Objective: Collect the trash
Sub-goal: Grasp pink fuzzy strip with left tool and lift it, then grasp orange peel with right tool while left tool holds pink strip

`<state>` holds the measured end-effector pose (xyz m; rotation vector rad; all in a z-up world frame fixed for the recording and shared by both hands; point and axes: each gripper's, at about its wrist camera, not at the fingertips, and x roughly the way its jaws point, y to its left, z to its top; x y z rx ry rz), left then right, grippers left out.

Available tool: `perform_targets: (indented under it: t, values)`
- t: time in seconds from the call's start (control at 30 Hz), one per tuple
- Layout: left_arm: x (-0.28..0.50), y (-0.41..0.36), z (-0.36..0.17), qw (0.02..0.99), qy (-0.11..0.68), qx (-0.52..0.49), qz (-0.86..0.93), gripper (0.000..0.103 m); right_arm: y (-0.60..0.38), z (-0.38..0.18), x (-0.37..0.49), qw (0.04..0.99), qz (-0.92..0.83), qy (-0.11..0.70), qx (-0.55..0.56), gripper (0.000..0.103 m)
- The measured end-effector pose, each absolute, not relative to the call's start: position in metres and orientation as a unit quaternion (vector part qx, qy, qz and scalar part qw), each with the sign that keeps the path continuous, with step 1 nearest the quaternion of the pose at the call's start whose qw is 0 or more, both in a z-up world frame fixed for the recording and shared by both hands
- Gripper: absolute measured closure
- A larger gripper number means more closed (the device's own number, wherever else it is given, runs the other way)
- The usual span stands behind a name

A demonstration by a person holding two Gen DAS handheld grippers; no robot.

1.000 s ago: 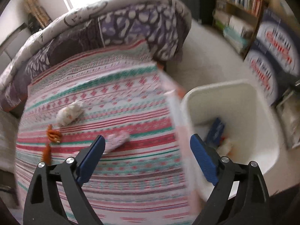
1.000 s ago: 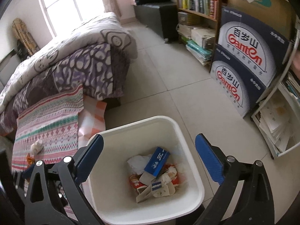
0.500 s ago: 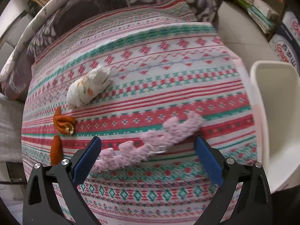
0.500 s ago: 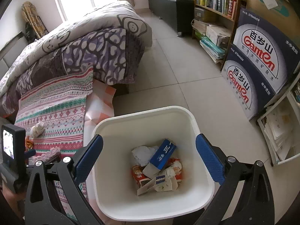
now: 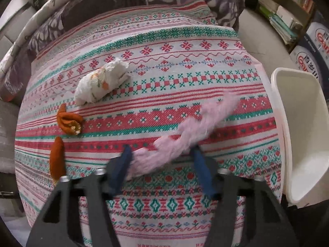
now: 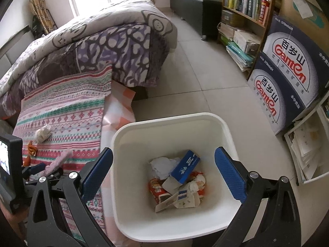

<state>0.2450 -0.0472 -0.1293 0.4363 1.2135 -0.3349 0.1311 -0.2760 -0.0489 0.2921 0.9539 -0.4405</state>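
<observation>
The left claw [image 5: 161,152] is pointing down at the bed, jaws closing in on a fluffy pink strip [image 5: 185,133] that lies between them. The picture is too blurred there to tell if the pads are actually pressing yet, so I'd call it not gripped for now. The strip runs diagonally from the claw toward the right middle of the frame, lying on the striped patterned blanket [image 5: 164,78]. It looks soft, floppy and basically weightless, so it should squash flat in the jaws and dangle once lifted. Taking it near the middle seems the better bet than by one end.

Further out on the blanket: a crumpled white tissue wad [image 5: 100,82] at upper left, and orange peel pieces [image 5: 68,121] below it near the left edge. All light stuff, and the tissue should crush easily.

The right claw [image 6: 163,175] hangs wide open with nothing in it over the white bin [image 6: 170,121], which sits on the floor right beside the bed. Inside there's a blue carton [image 6: 186,165], crumpled white paper, and red and white wrappers, and there's room to spare.
</observation>
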Motion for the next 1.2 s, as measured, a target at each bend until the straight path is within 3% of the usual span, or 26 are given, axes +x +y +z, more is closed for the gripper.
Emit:
perform_targets:
  t: [0.17,0.2,0.27,0.4,0.83,1.2]
  values:
    - [0.237,-0.037,-0.126,0.794,0.556,0.192,-0.154,0.065,-0.256,-0.051,0.139,0.856,-0.194,0.461,0.130,0.008]
    - [0.237,-0.032,-0.124,0.796,0.556,0.184,-0.153,0.074,-0.252,-0.052,0.140,0.857,-0.191,0.462,0.129,0.008]
    - [0.237,-0.018,-0.115,0.805,0.550,0.160,-0.151,0.083,-0.243,-0.053,0.144,0.857,-0.183,0.464,0.128,0.008]
    - [0.239,0.013,-0.097,0.825,0.533,0.127,-0.133,0.088,-0.221,-0.058,0.153,0.857,-0.169,0.472,0.118,0.008]
    - [0.243,0.121,-0.061,0.846,0.523,-0.012,-0.103,0.092,-0.133,-0.077,0.176,0.862,-0.115,0.491,0.060,0.008]
    - [0.231,0.212,-0.035,0.870,0.488,-0.066,-0.028,0.092,-0.059,-0.089,0.191,0.862,-0.035,0.503,0.056,0.008]
